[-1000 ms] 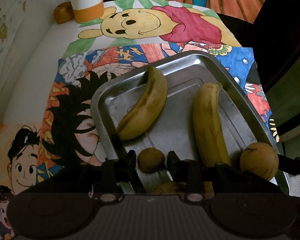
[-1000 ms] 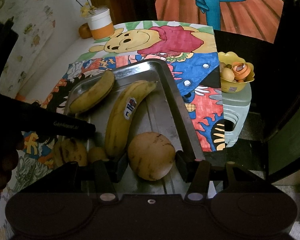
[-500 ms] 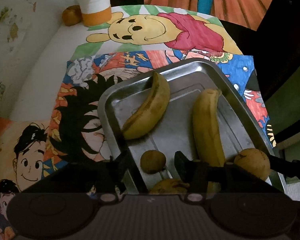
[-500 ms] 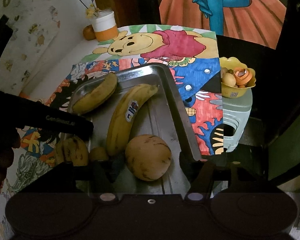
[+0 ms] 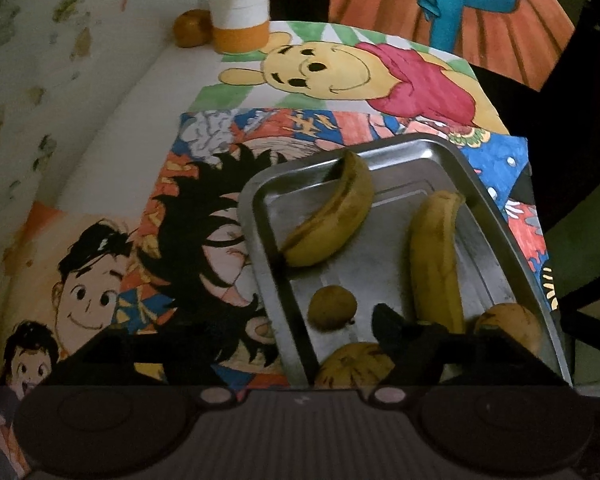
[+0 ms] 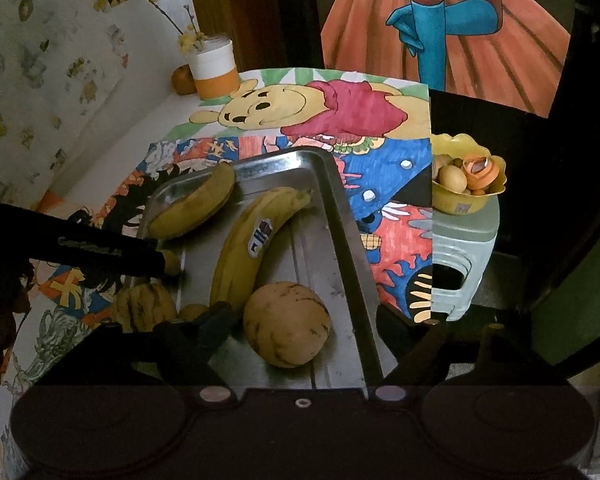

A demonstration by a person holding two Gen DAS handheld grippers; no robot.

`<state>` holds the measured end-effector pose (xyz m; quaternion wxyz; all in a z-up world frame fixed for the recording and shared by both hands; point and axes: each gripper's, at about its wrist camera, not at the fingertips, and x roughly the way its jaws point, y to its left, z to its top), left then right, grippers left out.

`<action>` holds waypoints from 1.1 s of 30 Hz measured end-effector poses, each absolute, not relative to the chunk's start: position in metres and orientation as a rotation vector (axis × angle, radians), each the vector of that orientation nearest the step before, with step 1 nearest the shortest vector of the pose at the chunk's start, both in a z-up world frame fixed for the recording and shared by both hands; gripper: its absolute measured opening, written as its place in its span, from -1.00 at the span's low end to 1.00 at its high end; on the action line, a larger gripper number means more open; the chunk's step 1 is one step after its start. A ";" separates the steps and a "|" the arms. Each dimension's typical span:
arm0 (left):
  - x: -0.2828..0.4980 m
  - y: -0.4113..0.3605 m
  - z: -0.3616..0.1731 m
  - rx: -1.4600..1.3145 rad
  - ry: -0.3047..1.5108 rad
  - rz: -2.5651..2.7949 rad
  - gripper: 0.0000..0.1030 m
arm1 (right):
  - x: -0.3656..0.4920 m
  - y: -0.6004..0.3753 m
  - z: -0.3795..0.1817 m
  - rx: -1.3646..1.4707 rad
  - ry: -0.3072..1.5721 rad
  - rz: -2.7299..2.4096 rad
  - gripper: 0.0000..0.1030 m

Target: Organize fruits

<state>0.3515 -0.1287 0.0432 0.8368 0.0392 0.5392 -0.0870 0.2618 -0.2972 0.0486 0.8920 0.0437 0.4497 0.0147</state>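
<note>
Judging by its look, the small round brown fruit point(image 5: 332, 307) on the shallow stainless-steel tray point(image 5: 500, 216) is light and firm, with a dull skin unlikely to slip; its roundness means it can roll on the smooth metal, so the sound hold is across its widest middle, pads on opposite sides. The large round tan fruit with dark streaks point(image 6: 287, 323) seems heavier and possibly softer when ripe, so it wants a gentle squeeze across its girth rather than near an end.

The left gripper point(image 5: 260, 344) has just been spreading its jaws and now stands released, holding nothing. The small brown fruit lies on the tray floor between the two fingers but nearer the right-hand one, free of both. A ribbed yellow-green fruit point(image 5: 356, 364) sits at the tray's near edge, just below it.

The right gripper point(image 6: 304, 332) has likewise just been widening and is released. The large tan fruit rests on the tray between its fingers, apart from both pads; the right finger hangs over the tray's raised rim.

Two yellow bananas, the speckled curved one point(image 6: 194, 206) and the stickered long one point(image 6: 256, 240), lie further up the tray, untouched.
</note>
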 end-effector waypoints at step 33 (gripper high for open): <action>0.279 -0.082 0.100 -0.043 0.981 -0.020 0.99 | 0.235 -0.294 0.115 0.105 0.779 0.010 0.99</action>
